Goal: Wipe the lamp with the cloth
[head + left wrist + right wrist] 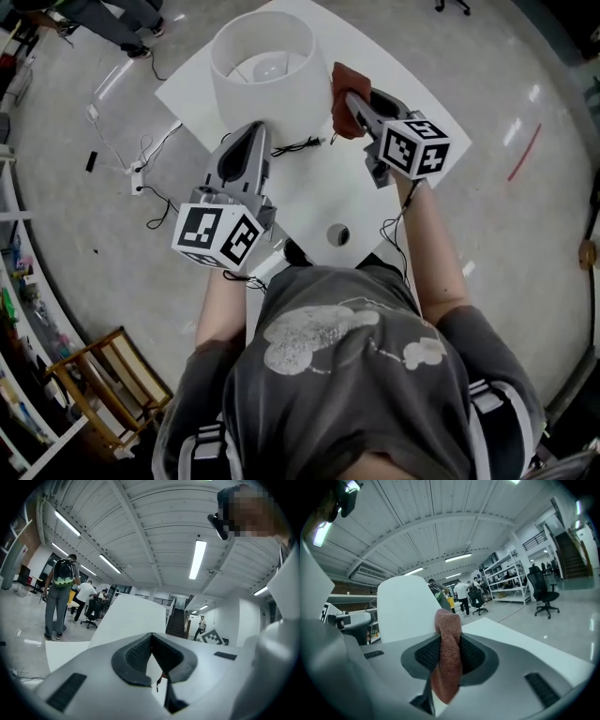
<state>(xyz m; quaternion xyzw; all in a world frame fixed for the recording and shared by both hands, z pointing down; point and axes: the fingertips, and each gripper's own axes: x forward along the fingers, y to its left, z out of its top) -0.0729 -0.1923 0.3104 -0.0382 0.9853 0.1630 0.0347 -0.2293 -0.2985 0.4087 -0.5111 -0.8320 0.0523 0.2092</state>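
Note:
A lamp with a white drum shade [262, 70] stands at the far side of the white table [309, 202]; its bulb shows through the open top. My right gripper [352, 99] is shut on a red-brown cloth [343, 89], held just right of the shade. In the right gripper view the cloth [449, 658] hangs folded between the pads, with the shade [401, 606] close behind on the left. My left gripper [255, 128] is shut and holds nothing, its tip at the shade's near side. In the left gripper view the shade [133, 618] rises right behind the shut gripper [151, 637].
The lamp's black cable [298, 145] lies on the table between the grippers. A round cable hole [337, 234] sits near the table's front. On the floor to the left lie a power strip with cords [136, 173] and a wooden rack [108, 375]. People stand farther off in the room.

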